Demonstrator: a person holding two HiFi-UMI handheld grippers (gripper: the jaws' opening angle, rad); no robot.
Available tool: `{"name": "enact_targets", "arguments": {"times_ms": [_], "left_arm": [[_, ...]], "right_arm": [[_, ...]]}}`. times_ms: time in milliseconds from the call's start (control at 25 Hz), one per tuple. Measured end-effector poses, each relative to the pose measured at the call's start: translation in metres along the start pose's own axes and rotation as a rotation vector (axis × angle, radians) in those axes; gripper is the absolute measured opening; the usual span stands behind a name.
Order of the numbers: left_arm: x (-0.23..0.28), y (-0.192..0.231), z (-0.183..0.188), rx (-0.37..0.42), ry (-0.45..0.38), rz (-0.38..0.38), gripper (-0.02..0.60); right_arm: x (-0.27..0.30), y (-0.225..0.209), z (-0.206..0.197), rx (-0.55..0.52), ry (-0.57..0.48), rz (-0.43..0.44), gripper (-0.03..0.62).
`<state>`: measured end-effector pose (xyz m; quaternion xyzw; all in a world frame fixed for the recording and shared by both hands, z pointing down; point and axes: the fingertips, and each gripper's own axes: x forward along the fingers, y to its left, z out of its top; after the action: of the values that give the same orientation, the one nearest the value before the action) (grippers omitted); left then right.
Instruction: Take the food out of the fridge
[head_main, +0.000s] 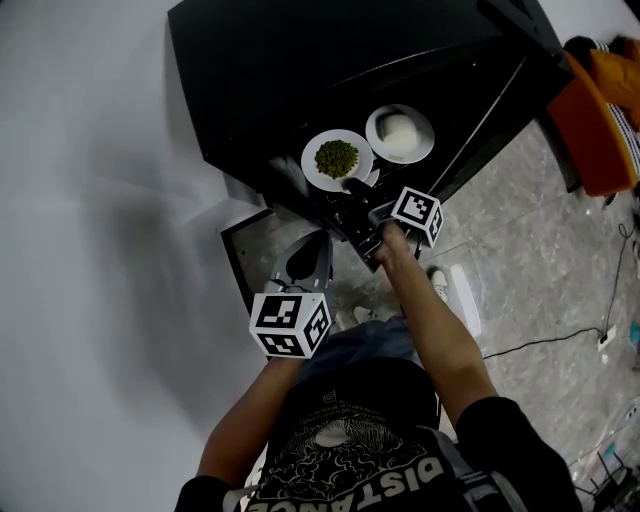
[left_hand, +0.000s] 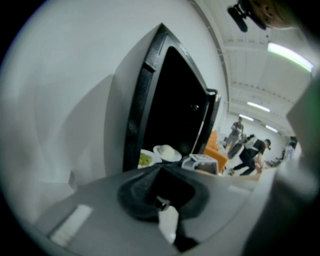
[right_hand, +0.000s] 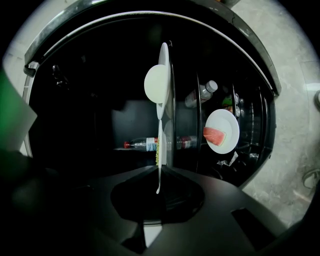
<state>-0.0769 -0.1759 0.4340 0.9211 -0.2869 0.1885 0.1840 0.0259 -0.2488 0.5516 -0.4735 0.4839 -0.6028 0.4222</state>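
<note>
Inside the open black fridge (head_main: 260, 80), the food is sitting on round white plates, two of them sharing one shelf. The nearer one, the plate of greens (head_main: 337, 158), is carrying a small heap of something green and crumbly-looking right in its middle, with a wide bare white rim all round. It's sitting at the shelf's front edge. The right tongs (head_main: 353, 186) are pinching that rim on the side facing the person, jaws closed down on the thin edge. In the right gripper view the plate is showing edge-on, as a white sliver running straight into the tongs.

Just beside it, further back on the shelf, the second plate (head_main: 400, 133) is holding a pale rounded white lump, and honestly I can't tell if it's a bun or rice. On another shelf, the right gripper view is also showing a third plate (right_hand: 221, 132) with a red wedge of watermelon on it, plus a couple of plastic bottles (right_hand: 142, 144) in the dark behind.

The left tongs (head_main: 318, 240) are hanging lower down in front of the fridge, well clear of the plates, jaws together with nothing in them.
</note>
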Motion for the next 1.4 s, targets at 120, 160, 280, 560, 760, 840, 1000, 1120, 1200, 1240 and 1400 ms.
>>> {"name": "enact_targets", "arguments": {"times_ms": [120,160,280,560,760,840,1000,1120,1200,1240,1400], "left_arm": [[-0.001,0.001,0.000,-0.005,-0.005,0.006,0.002],[-0.002,0.001,0.000,-0.006,-0.007,0.008,0.002],[-0.001,-0.001,0.000,-0.009,-0.011,0.014,0.002],[0.002,-0.010,0.013,-0.007,-0.029,0.016,0.002],[0.009,-0.026,0.040,0.004,-0.078,0.000,0.002],[0.005,-0.042,0.058,0.016,-0.103,-0.007,0.002],[-0.003,-0.061,0.089,0.043,-0.151,-0.019,0.002],[0.011,-0.039,0.090,0.056,-0.165,-0.038,0.002],[0.022,-0.029,0.088,0.062,-0.181,-0.065,0.002],[0.026,-0.029,0.089,0.065,-0.191,-0.081,0.002],[0.027,-0.073,0.119,0.094,-0.222,-0.148,0.002]], "right_arm": [[-0.001,0.001,0.000,0.002,0.010,0.003,0.011],[-0.001,0.002,-0.001,0.002,0.013,0.006,0.011],[-0.003,0.007,0.000,-0.004,0.020,0.028,0.009],[-0.026,0.037,-0.004,-0.046,0.051,0.056,0.009],[-0.069,0.069,-0.006,-0.034,0.064,0.064,0.010],[-0.098,0.090,-0.004,-0.034,0.070,0.068,0.011],[-0.147,0.125,0.001,-0.053,0.067,0.071,0.011],[-0.150,0.128,0.001,-0.071,0.044,0.072,0.011],[-0.152,0.129,0.002,-0.080,0.024,0.076,0.011],[-0.158,0.132,0.004,-0.085,0.016,0.078,0.011],[-0.212,0.181,0.020,-0.104,-0.006,0.099,0.011]]}}
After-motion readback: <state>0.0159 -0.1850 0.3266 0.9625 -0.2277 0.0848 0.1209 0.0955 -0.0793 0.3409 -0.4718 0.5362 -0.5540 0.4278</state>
